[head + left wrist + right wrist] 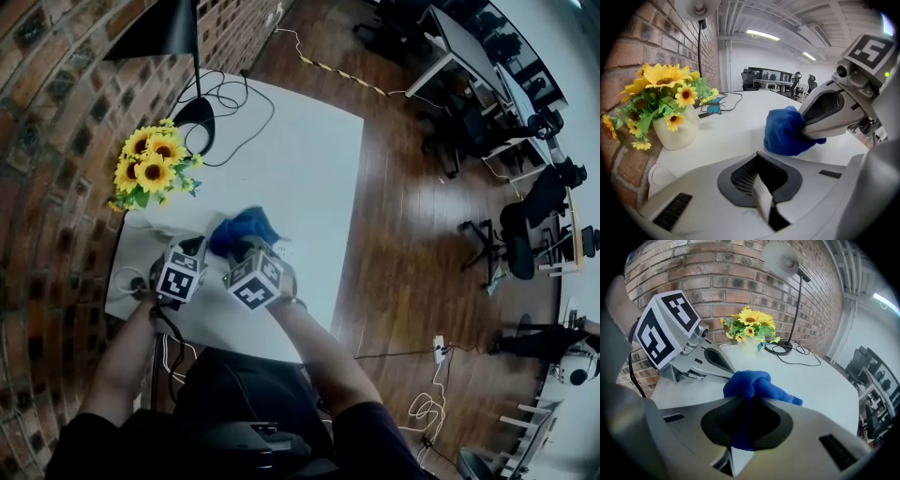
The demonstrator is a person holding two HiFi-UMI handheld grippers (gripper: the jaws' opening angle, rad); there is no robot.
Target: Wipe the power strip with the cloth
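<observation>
Right hand-held gripper (746,404) pinches bunched blue cloth (752,382), tip pointing forward

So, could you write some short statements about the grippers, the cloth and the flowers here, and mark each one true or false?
1. The right gripper holds the blue cloth between its jaws. True.
2. The left gripper's jaws stand wide apart. False: they are closed together.
3. The sunflowers stand in a pale vase beside the brick wall. True.
4. The cloth lies on the wooden floor. False: it is over the white table, in the right gripper.
5. The lamp base stands between the two grippers. False: it stands at the far end of the table, beyond the sunflowers.
</observation>
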